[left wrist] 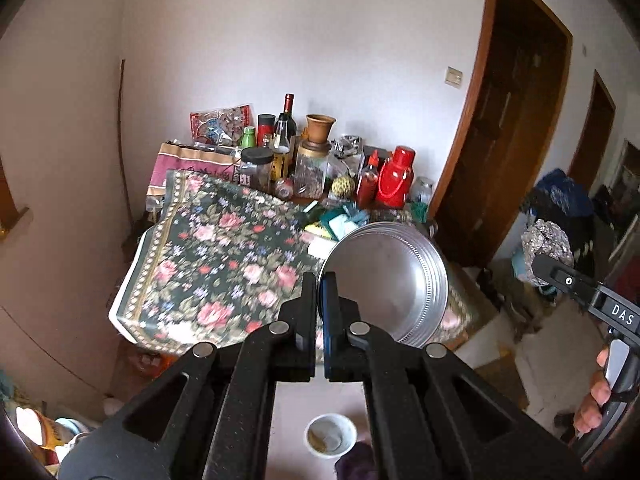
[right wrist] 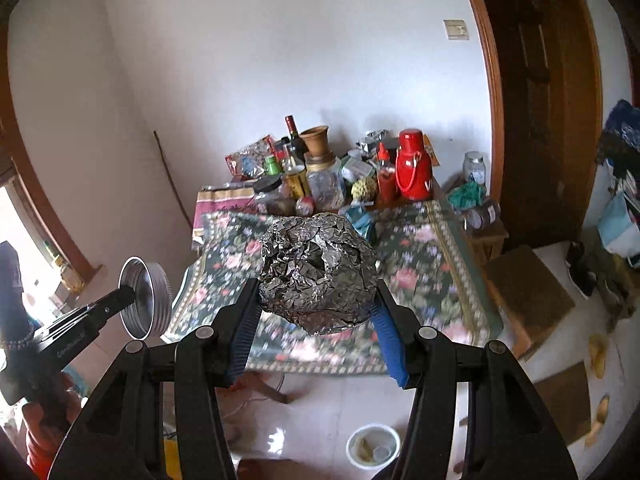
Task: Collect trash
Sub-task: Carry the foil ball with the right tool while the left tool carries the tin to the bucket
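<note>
Left wrist view: the left gripper [left wrist: 319,280] is pinching the rim of a metal lid [left wrist: 386,280], its fingers nearly together with only the thin rim between them. The lid is hanging in the air, tilted, in front of the table's [left wrist: 224,252] floral cloth. Bottles and jars are crowding the far end of the table, among them a red flask [left wrist: 396,178]. Far to the right, the right gripper [left wrist: 538,266] is carrying a foil ball [left wrist: 546,242]. A white cup [left wrist: 330,435] is sitting on the floor below.

Right wrist view: the right gripper [right wrist: 316,292] is clamping the foil ball [right wrist: 318,272] between its blue-padded fingers, which are standing wide apart on either side of it. The ball is being held in the air above the near edge of the table [right wrist: 416,268]. At the left, the left gripper [right wrist: 130,292] is holding the lid [right wrist: 146,298] by its rim, off the table's left side. The cup [right wrist: 373,446] is sitting on the floor, below and near the gripper.
</note>
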The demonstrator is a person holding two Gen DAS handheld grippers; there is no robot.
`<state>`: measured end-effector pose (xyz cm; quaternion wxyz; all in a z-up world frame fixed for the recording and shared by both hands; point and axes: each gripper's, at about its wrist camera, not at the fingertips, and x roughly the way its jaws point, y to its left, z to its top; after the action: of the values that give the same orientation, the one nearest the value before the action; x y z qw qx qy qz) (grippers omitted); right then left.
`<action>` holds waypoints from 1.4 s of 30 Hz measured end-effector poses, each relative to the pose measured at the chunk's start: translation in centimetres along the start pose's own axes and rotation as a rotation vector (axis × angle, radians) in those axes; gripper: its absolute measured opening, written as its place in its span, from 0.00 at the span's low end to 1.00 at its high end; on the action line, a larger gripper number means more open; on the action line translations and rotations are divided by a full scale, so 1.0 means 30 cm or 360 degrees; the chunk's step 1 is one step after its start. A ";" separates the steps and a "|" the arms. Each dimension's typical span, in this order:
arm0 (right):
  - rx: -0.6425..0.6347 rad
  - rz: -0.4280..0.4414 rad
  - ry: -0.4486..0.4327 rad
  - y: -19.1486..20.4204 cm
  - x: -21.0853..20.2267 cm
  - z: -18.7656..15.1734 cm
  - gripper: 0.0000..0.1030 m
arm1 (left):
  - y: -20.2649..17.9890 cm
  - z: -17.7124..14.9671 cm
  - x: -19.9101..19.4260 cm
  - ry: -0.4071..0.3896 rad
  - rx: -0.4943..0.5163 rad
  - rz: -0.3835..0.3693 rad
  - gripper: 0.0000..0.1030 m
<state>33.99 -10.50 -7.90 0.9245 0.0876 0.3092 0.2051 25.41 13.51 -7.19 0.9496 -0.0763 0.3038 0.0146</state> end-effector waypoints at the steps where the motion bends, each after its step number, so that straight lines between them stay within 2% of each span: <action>1: 0.0009 -0.0006 0.0005 0.007 -0.011 -0.018 0.49 | 0.006 -0.022 -0.018 0.0010 0.0013 -0.0008 0.01; 9: 0.0093 -0.0078 0.0170 0.010 -0.042 -0.173 0.49 | 0.015 -0.143 -0.021 0.0173 0.0013 -0.0075 0.01; 14: 0.0098 -0.0104 0.0312 -0.042 0.023 -0.243 0.49 | -0.023 -0.211 0.034 0.0287 0.0002 -0.0078 0.01; 20: 0.0092 -0.0060 0.0516 -0.128 0.135 -0.340 0.49 | -0.087 -0.308 0.174 0.0430 -0.0034 -0.0036 0.01; 27: 0.0039 -0.0049 0.0737 -0.238 0.311 -0.485 0.49 | -0.129 -0.500 0.406 0.0619 -0.0053 0.0009 0.01; 33: 0.0013 -0.0048 0.0911 -0.313 0.495 -0.666 0.49 | -0.106 -0.699 0.598 0.0756 -0.0073 0.0063 0.01; 42: 0.0001 -0.0088 0.1053 -0.407 0.707 -0.917 0.49 | -0.029 -1.034 0.843 0.0937 -0.0165 0.0108 0.01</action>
<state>36.61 -11.33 -44.62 0.7790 0.0080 0.5951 0.1972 28.25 7.40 -46.65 0.8144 -0.1154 0.5674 0.0390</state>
